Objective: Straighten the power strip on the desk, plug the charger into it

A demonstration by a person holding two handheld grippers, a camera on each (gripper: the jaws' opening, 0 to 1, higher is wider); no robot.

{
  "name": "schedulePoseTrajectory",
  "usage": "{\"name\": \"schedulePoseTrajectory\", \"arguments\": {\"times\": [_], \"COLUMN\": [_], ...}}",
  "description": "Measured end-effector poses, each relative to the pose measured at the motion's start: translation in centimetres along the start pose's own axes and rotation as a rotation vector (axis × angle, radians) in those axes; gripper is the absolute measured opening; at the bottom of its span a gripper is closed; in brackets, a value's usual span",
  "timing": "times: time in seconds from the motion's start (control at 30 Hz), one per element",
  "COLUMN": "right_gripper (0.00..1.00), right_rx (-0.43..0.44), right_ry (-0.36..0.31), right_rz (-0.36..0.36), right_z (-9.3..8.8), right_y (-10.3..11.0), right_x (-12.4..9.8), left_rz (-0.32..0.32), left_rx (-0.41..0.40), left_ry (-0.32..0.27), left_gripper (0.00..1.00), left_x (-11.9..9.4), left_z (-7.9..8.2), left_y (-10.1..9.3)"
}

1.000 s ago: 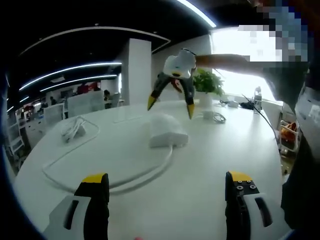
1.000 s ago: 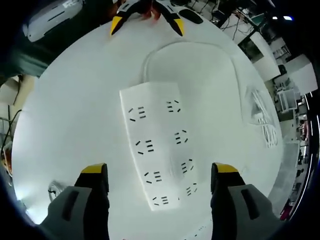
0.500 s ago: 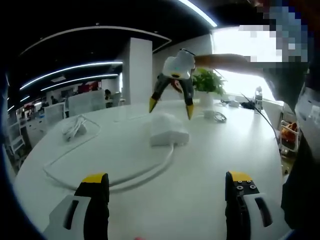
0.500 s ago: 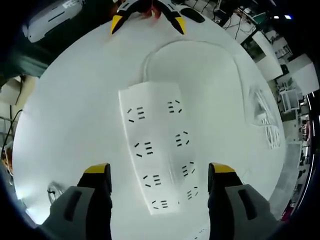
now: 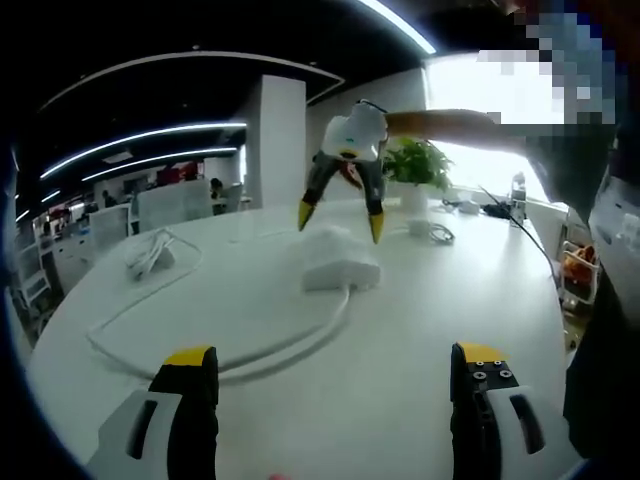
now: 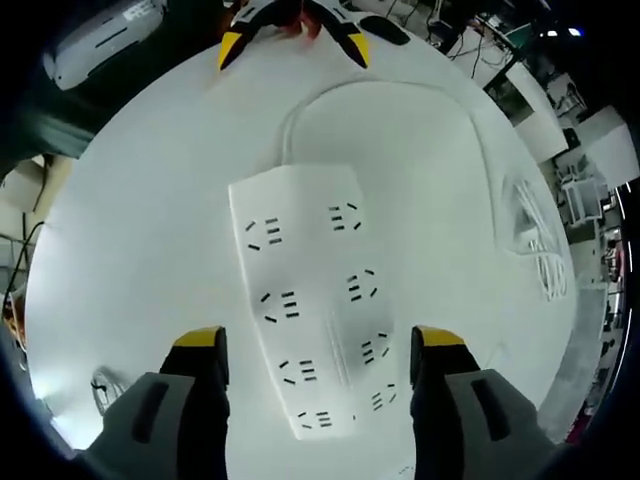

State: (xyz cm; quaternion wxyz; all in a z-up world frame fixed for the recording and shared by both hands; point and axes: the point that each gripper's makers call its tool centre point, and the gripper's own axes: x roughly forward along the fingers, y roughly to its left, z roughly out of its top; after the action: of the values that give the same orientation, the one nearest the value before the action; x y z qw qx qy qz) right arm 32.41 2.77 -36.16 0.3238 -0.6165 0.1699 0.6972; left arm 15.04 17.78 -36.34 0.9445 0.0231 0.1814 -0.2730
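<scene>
Now the right gripper (image 6: 315,345) sits lower over the white power strip (image 6: 305,295) than a second ago: in the right gripper view the strip looks bigger and its near end has slid further in between the two yellow-tipped jaws, which are spread wide, one on each side of the strip, not touching it as far as I can tell. In the left gripper view the same gripper (image 5: 338,218) hangs jaws-down right above the strip (image 5: 338,260), tips closer to its top than before. The strip lies skewed relative to the jaws, far end swung left, so the straightening step looks not yet done; my read is the descent is the approach to grab or nudge it.

The strip's white cable (image 6: 375,100) leaves the far end and loops wide to the right in the right gripper view. In the left gripper view it (image 5: 250,355) curves across the white desk (image 5: 400,330) just ahead of the left jaws.

The left gripper (image 5: 332,385) holds low near the desk edge, jaws wide apart, nothing between them, unchanged. A white charger with bundled cord (image 5: 148,255) rests well off to the left beyond its jaws, untouched, so plugging in is still ahead. A potted plant (image 5: 415,170) stands at the far desk edge.
</scene>
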Motion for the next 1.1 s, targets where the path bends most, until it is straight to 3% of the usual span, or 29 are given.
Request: {"name": "schedulePoseTrajectory", "arguments": {"times": [1.1], "right_gripper": [0.66], "right_rx": [0.008], "right_ry": [0.016], "right_rz": [0.041], "right_z": [-1.4], "right_y": [-0.5], "right_x": [1.2], "left_rz": [-0.007], "left_rx": [0.004], "left_ry": [0.004], "left_gripper": [1.00], "left_x": [0.3], "left_z": [0.1], "left_y": [-0.3]}}
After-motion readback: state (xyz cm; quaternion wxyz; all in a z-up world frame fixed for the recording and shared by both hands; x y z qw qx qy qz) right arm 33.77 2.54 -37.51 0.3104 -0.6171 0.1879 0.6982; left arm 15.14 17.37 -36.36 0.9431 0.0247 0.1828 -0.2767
